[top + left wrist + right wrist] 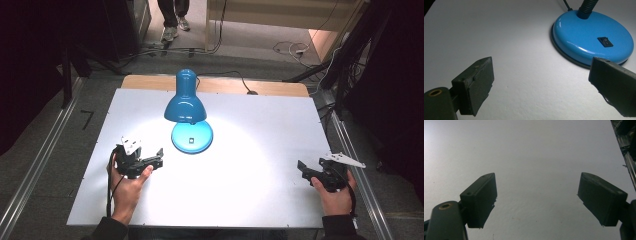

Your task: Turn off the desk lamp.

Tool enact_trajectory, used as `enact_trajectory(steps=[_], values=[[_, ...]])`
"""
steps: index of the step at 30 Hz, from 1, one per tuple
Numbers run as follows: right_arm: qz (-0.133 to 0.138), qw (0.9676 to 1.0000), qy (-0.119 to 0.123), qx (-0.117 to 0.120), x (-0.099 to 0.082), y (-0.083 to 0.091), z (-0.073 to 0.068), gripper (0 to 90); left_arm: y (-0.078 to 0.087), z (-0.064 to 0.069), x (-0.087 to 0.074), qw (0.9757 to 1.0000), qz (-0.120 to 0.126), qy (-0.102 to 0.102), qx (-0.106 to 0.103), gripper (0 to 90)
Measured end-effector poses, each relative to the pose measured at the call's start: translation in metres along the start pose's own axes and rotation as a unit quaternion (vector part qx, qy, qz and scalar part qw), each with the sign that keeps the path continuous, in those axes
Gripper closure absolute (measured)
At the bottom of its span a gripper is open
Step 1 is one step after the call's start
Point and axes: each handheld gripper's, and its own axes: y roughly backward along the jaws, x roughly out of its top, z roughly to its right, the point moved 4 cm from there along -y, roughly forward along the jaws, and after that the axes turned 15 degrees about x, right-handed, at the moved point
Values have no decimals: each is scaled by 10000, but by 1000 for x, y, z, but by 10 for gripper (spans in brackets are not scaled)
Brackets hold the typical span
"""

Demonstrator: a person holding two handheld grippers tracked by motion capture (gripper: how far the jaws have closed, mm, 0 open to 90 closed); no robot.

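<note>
both tongs are open and empty; left gripper (161,158) may knock the lamp base (192,137) at 2 o'clock, missing its switch (605,42).

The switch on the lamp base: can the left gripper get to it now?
Probably yes. The left gripper is open and faces the lamp base; the switch lies uncovered on top, with bare table between.
</note>
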Motion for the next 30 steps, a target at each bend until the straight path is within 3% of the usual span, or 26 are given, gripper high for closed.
enact_trajectory(steps=[30], values=[[-9, 10000, 25, 15, 0, 0, 0, 147, -7, 21, 10, 9996, 71, 13, -279, 104]])
